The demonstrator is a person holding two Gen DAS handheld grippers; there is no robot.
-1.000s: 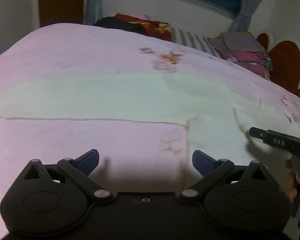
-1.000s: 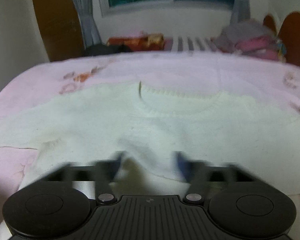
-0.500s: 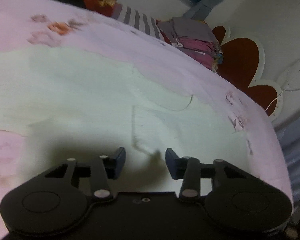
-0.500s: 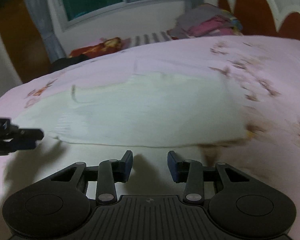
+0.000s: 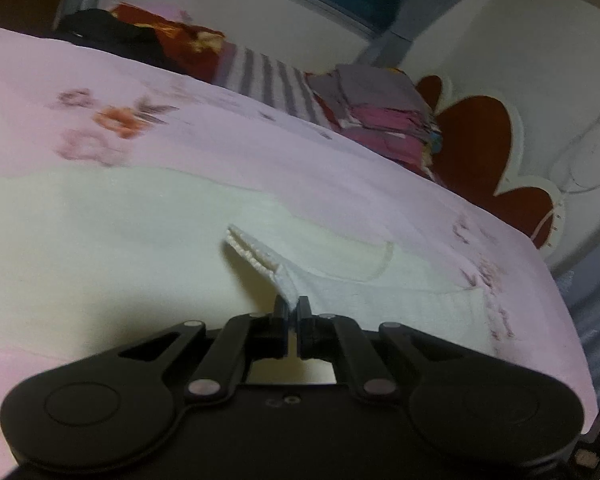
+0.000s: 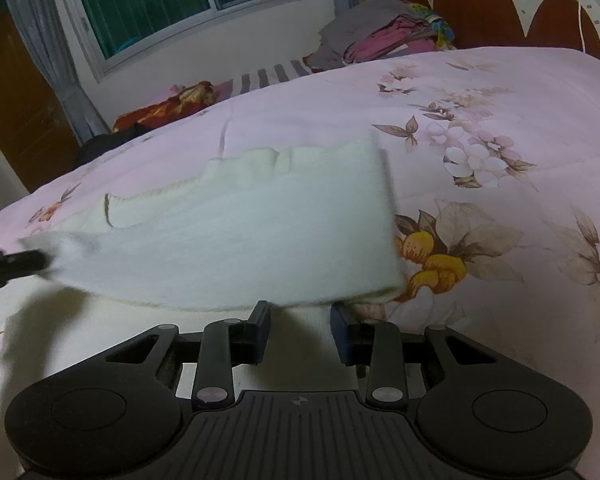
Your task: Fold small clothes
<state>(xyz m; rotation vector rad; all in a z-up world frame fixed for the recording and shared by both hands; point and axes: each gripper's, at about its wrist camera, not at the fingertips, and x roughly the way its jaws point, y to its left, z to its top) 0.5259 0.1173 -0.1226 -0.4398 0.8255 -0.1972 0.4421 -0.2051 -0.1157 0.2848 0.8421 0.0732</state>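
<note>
A cream knitted sweater (image 5: pixel 100 232) lies spread on the pink floral bedspread (image 5: pixel 220 128). My left gripper (image 5: pixel 293 312) is shut on a ribbed edge of it, and that strip rises off the bed as a small tent. In the right wrist view the sweater (image 6: pixel 240 240) has a folded layer on top. My right gripper (image 6: pixel 300 320) sits at its near edge with jaws closing; cream fabric lies between the fingers, but the pads are not seen pressing it. The left gripper (image 6: pixel 40 261) shows at the far left, pinching the sweater's corner.
A stack of folded grey and pink clothes (image 6: pixel 388 36) sits at the head of the bed beside a red and white scalloped headboard (image 5: pixel 480 152). A striped cloth (image 5: pixel 268 76) and dark and red garments (image 5: pixel 140 40) lie along the far side under the window (image 6: pixel 160 4).
The left jaws went from wide open to shut on the sweater's ribbed edge, which now lifts. The right jaws narrowed over the near edge. Both views swung right, toward the headboard.
</note>
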